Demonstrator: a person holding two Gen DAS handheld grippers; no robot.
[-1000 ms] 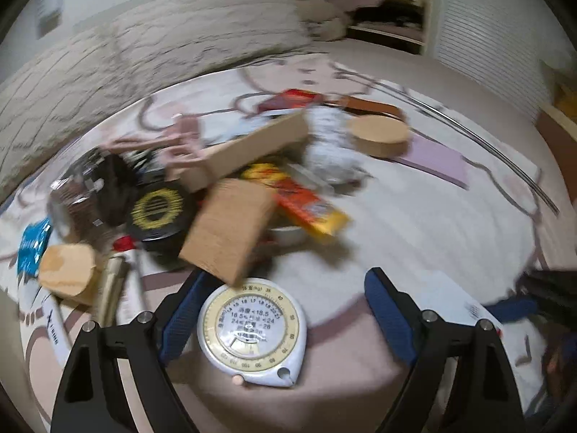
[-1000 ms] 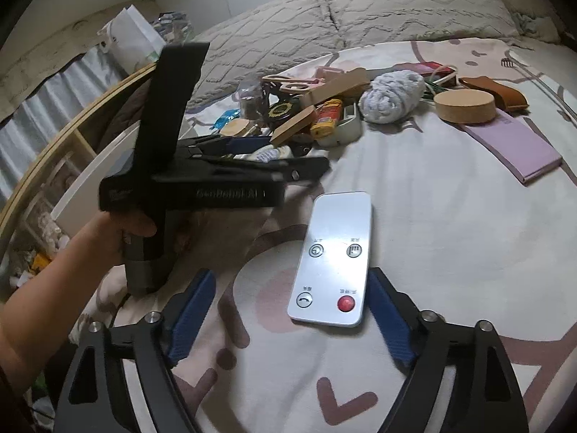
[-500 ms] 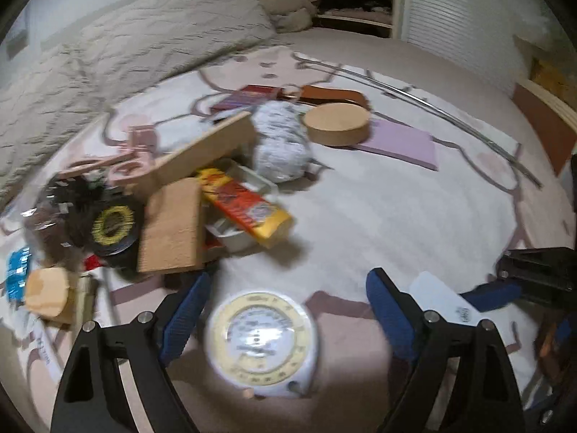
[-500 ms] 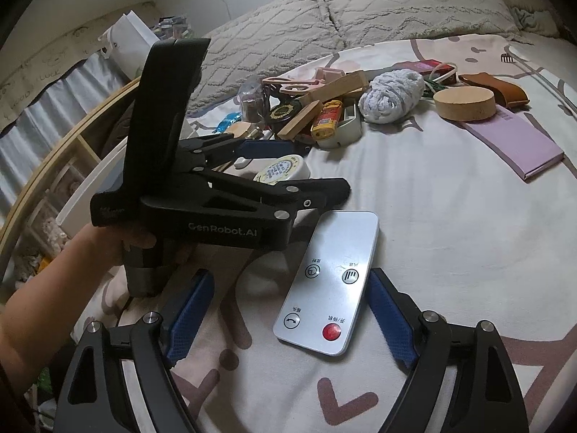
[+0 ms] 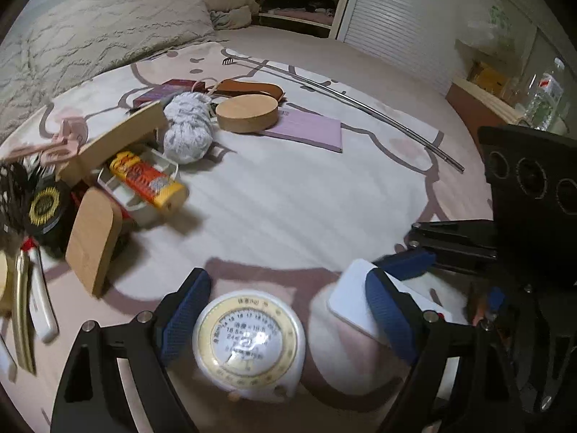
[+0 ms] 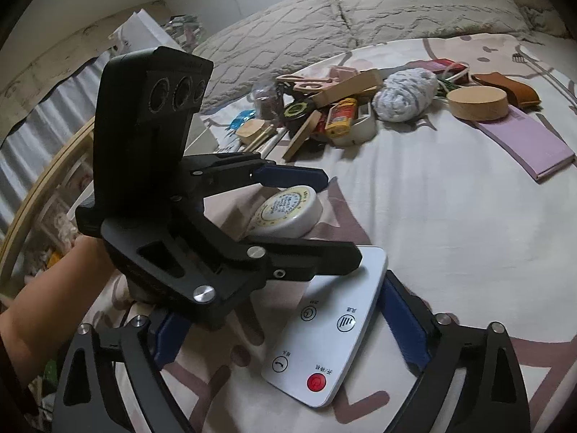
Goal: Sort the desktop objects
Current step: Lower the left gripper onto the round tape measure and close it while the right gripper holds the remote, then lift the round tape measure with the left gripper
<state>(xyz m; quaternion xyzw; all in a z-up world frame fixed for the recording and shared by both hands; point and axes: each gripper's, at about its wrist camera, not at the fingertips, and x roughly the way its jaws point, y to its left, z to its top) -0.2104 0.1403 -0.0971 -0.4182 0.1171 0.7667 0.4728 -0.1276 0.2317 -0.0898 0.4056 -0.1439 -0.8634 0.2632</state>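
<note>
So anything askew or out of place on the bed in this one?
Yes. The left gripper and right gripper crowd together: one left finger lies over the top corner of the white remote. Further back, a wooden block leans tilted on the heaped clutter.

The left gripper's finger covers the white remote's far-left corner. The far-left pile in the left wrist view is blurred.
</note>
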